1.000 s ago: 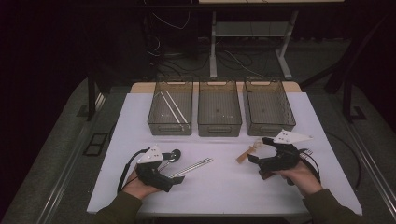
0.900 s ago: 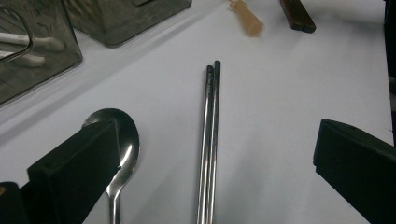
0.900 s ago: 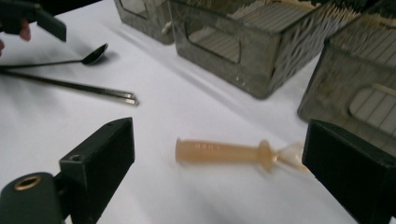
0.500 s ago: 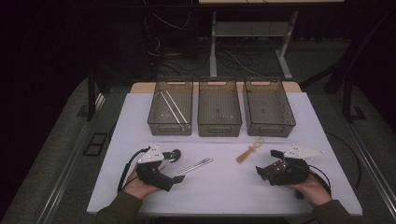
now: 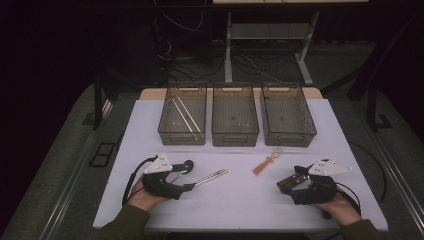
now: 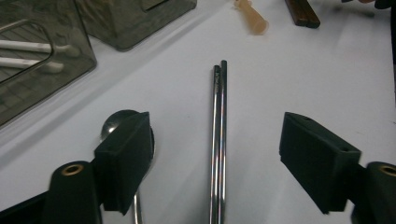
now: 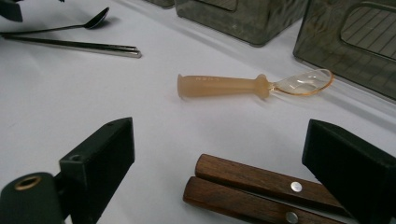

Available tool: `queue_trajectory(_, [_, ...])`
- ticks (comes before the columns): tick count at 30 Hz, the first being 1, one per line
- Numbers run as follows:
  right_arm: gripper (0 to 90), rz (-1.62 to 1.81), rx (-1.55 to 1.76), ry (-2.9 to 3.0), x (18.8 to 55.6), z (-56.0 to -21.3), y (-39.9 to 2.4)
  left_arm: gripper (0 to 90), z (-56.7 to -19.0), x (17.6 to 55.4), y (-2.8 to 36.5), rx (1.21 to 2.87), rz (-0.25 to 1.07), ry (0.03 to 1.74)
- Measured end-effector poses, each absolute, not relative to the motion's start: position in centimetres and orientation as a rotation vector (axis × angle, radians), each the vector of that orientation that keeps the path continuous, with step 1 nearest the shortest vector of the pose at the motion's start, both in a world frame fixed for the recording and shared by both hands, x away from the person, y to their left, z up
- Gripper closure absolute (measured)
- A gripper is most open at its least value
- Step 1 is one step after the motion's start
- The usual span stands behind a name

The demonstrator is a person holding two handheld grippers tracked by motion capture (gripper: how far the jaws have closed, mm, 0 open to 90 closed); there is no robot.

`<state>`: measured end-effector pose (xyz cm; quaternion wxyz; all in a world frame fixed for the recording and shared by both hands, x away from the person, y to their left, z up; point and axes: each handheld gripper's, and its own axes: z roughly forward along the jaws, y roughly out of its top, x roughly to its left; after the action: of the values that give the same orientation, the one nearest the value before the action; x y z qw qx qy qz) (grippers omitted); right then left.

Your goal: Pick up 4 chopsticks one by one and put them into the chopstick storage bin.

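**High view: both grippers low over cutlery, nothing gripped**

High view places the left gripper (image 5: 186, 187) at 7 o'clock on the table (image 5: 240, 210), the right gripper (image 5: 286, 183) at 5 o'clock. Left jaws have just been closing; metal chopsticks (image 6: 218, 140) lie between them, pads clear of the steel. A spoon (image 6: 117, 126) lies by its left jaw. Right jaws stand spread over two wooden handles (image 7: 261, 191), untouched. An amber spoon (image 7: 254, 85) lies at 12 o'clock from them.

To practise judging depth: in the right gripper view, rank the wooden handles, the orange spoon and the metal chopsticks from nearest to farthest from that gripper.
1. Wooden handles, between its fingers.
2. Orange spoon, mid-table ahead.
3. Metal chopsticks, far upper left.
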<state>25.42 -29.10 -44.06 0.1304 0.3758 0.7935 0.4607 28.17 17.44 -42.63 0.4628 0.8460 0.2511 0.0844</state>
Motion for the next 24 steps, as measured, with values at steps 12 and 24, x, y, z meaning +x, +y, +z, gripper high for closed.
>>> queue_trajectory(12, [9.5,1.327,1.078,2.316,25.5,-44.2,-28.9,65.2,-43.0,29.1,16.9,2.137,0.154,0.623])
queue_trajectory(24, [9.5,1.313,1.075,2.333,25.6,-44.3,-28.7,79.6,-43.9,30.0,15.5,2.185,0.090,0.647])
